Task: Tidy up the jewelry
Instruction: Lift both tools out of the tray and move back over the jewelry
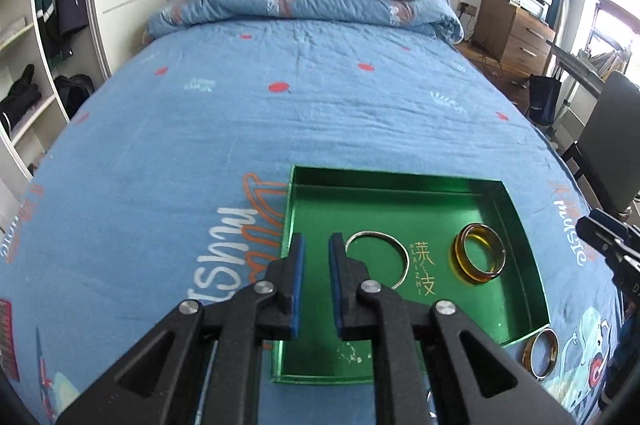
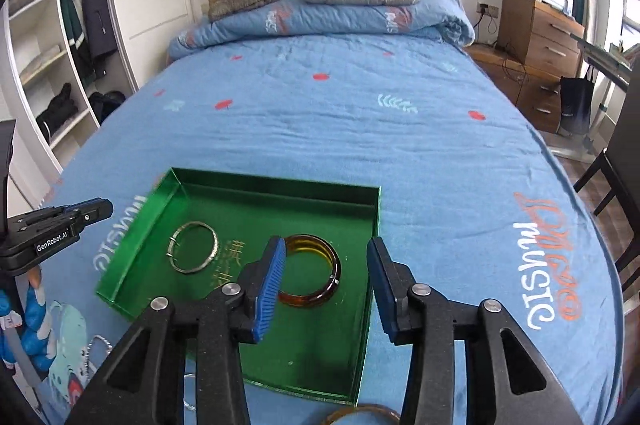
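Observation:
A shallow green box lies on the blue bed. Inside it are a silver bangle and an amber bangle. Another amber bangle lies on the sheet just outside the box's near corner. My left gripper hovers over the box's left part, jaws slightly apart and empty. My right gripper is wide open and empty above the amber bangle in the box. A thin silver chain lies on the sheet at lower left.
The bed stretches ahead with a folded quilt and jackets at the headboard. Shelves with clothes stand at the left. A wooden dresser and a dark chair stand at the right.

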Available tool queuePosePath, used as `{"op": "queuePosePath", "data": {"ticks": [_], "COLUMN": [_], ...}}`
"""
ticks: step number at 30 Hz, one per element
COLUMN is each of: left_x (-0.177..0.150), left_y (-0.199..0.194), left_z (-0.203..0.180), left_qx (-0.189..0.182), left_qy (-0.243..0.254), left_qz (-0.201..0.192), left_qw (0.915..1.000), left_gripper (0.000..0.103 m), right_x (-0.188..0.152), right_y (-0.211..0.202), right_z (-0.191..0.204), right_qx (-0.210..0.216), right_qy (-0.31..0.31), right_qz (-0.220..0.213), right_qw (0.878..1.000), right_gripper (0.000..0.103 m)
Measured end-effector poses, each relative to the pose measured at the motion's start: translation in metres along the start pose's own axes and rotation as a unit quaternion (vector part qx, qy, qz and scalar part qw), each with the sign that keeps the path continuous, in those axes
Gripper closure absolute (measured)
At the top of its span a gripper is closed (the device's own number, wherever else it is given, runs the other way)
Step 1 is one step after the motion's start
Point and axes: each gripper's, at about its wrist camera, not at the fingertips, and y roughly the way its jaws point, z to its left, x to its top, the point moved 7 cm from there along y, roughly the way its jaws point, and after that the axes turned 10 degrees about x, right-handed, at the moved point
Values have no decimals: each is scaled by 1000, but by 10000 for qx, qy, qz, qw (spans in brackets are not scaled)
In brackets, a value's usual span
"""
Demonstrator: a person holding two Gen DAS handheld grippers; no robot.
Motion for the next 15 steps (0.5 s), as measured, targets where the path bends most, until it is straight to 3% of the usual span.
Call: {"op": "queuePosePath", "data": {"ticks": [6,12,15], "left_x": [4,-9,-23], "left_y": [-87,-168,-198], "left_z": [40,71,83], "left_qx": [149,191,183], "left_qy": [-36,-110,-165], "left_qz": [-363,-693,-748], "left_qw": [9992,9974,9969], "left_gripper": [91,91,86], "right_x": [3,-8,-21], "right_y": [-98,-179,-214], "right_z": [33,62,68], "right_qx": [165,152,165], "right_qy": [-80,-280,-307], "right_qz": [-632,-996,-1136], "right_qw": [9978,9945,9929], "right_gripper": [47,46,46]}}
